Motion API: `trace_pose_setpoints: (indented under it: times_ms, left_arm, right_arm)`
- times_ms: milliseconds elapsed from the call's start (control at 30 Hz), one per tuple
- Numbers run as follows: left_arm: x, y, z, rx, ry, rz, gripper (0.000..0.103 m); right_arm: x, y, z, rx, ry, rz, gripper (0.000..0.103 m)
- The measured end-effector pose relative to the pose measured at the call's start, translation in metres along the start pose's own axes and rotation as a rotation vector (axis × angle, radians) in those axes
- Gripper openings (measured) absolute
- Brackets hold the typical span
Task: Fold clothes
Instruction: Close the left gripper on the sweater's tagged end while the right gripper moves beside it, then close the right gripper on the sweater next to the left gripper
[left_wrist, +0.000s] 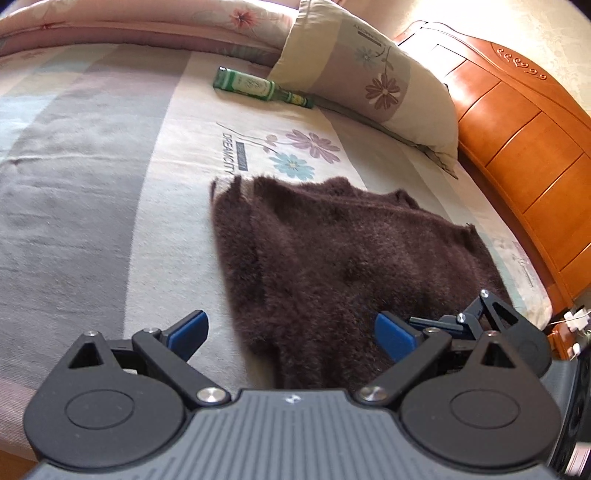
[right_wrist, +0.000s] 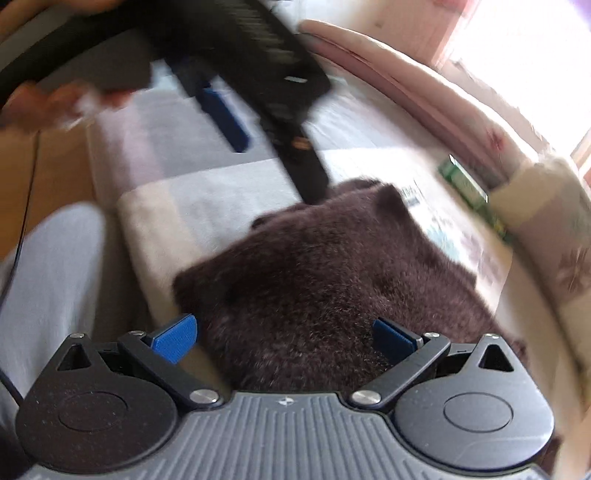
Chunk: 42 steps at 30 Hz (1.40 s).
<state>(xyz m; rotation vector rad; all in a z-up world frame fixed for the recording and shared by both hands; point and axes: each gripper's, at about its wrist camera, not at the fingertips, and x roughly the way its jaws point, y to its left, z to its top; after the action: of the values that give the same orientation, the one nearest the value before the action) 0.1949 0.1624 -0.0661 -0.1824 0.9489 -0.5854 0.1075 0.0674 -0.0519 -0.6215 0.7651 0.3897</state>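
A dark brown fuzzy garment (left_wrist: 332, 266) lies folded on the bed, its near edge reaching under both grippers. My left gripper (left_wrist: 291, 336) is open just above the garment's near left corner, with nothing between its blue pads. My right gripper (right_wrist: 284, 338) is open too, hovering over the garment (right_wrist: 332, 280) from its other side; that view is motion-blurred. The right gripper's black linkage (left_wrist: 491, 317) shows at the lower right of the left wrist view. In the right wrist view the left gripper (right_wrist: 258, 74) sits at the upper left, held by a hand (right_wrist: 48, 103).
A green glass bottle (left_wrist: 258, 86) lies on the striped, flower-printed bedsheet (left_wrist: 92, 166) beside a pillow (left_wrist: 369, 85). An orange wooden headboard (left_wrist: 524, 140) stands at the right. A folded pink quilt (left_wrist: 129, 26) runs along the far side. A light-grey trouser leg (right_wrist: 48, 288) is at the bed's edge.
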Motion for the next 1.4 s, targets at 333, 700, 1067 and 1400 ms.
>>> trace_pose_setpoints:
  times_ms: [333, 700, 1067, 1400]
  left_arm:
    - [0.050, 0.030, 0.034, -0.185, 0.109, -0.194, 0.097]
    - [0.112, 0.078, 0.056, -0.374, 0.142, -0.344, 0.101]
    - [0.121, 0.088, 0.068, -0.326, 0.135, -0.422, 0.100]
    - [0.125, 0.073, 0.077, -0.265, 0.153, -0.340, 0.099]
  right_arm:
    - [-0.010, 0.003, -0.008, 0.017, -0.012, -0.024, 0.103]
    - [-0.012, -0.015, -0.020, 0.080, -0.019, -0.036, 0.103]
    - [-0.005, -0.011, -0.013, 0.098, -0.028, -0.037, 0.103]
    - [0.026, 0.036, 0.003, -0.110, 0.029, -0.166, 0.103]
